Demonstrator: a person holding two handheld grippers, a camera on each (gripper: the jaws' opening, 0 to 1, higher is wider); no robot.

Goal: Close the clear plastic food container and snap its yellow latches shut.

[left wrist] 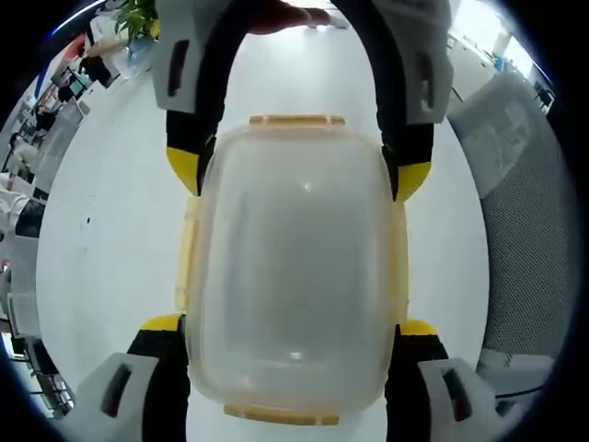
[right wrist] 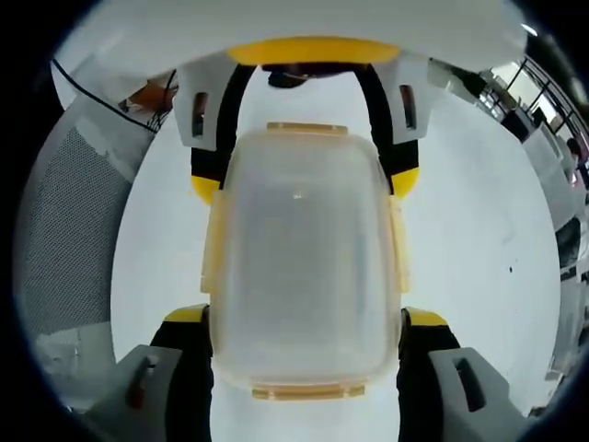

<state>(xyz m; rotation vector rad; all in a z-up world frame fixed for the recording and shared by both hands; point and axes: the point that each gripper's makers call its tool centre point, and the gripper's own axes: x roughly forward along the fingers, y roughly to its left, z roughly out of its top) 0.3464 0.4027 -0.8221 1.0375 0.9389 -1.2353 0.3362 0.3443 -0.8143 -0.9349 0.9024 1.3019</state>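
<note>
In my left gripper view, the clear plastic container (left wrist: 293, 267) fills the centre of the frame, lid on, lying on the white desk (left wrist: 110, 212). My left gripper (left wrist: 293, 336) has its jaws apart, one yellow-tipped jaw at each lower corner of the container, right against its long sides; whether they press it I cannot tell. The right gripper (left wrist: 299, 166) comes in from the top of the frame, its two jaws spread along the container's upper corners. Yellow latches (left wrist: 296, 121) show at the top edge, the bottom edge and down both long sides, lying flat against the lid. A grey mesh chair (left wrist: 525, 212) stands at the right of the frame, and a green plant (left wrist: 138, 17) sits at the upper left. In my right gripper view the container (right wrist: 304, 258) again sits mid-frame on the desk (right wrist: 479, 230), my right gripper (right wrist: 306, 318) open around its lower corners and the left gripper (right wrist: 306, 180) straddling its top end. The chair (right wrist: 69, 230) lies at the left.
</note>
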